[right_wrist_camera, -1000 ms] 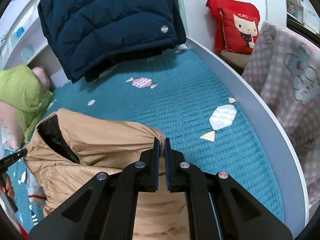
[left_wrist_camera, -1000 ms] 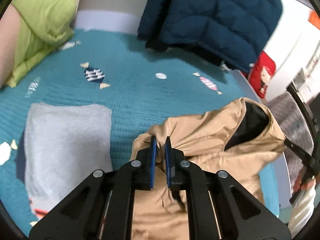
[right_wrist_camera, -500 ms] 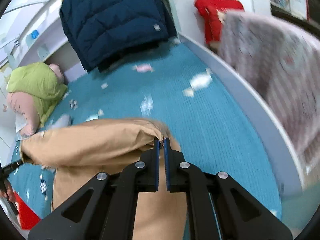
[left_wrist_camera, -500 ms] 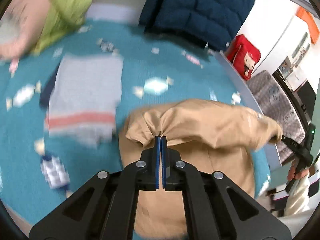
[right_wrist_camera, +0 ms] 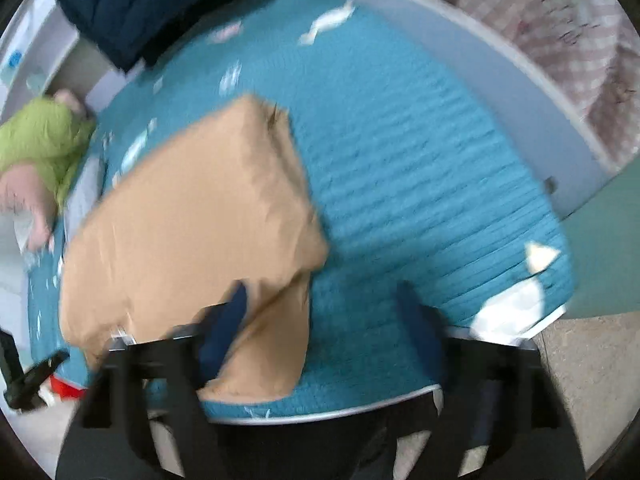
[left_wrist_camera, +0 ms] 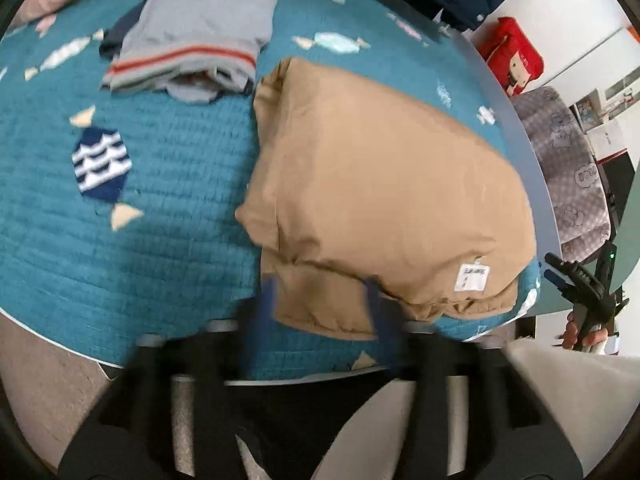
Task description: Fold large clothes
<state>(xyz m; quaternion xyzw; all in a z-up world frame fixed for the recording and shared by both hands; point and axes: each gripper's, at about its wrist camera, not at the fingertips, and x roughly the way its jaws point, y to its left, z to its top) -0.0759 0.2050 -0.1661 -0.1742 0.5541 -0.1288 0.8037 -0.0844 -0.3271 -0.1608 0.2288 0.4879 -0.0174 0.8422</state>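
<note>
A tan jacket (left_wrist_camera: pixel 380 184) lies folded in a thick pile on the teal bed cover (left_wrist_camera: pixel 160 200), near the bed's front edge, with a white label (left_wrist_camera: pixel 474 278) on top. My left gripper (left_wrist_camera: pixel 322 300) hovers over its near hem. Its jaws are opening, blurred, with the hem between them and the pads off the cloth. In the right wrist view the jacket (right_wrist_camera: pixel 192 220) fills the left half. My right gripper (right_wrist_camera: pixel 324 306) is opening wide over the jacket's near right corner, and its left finger (right_wrist_camera: pixel 236 308) overlaps the fabric's edge.
A folded grey sweater (left_wrist_camera: pixel 200 28) with an orange stripe lies behind the jacket to the left. A navy puffer coat (right_wrist_camera: pixel 152 4) hangs at the head of the bed, beside a green pillow (right_wrist_camera: pixel 40 140). A chequered blanket (right_wrist_camera: pixel 560 20) and red cushion (left_wrist_camera: pixel 512 56) sit past the right rail.
Both grippers pulled the jacket's far part toward the bed's near edge, laying it over the rest. Their jaws, shut on the tan fabric before, now stand apart, and the jacket lies flat.
</note>
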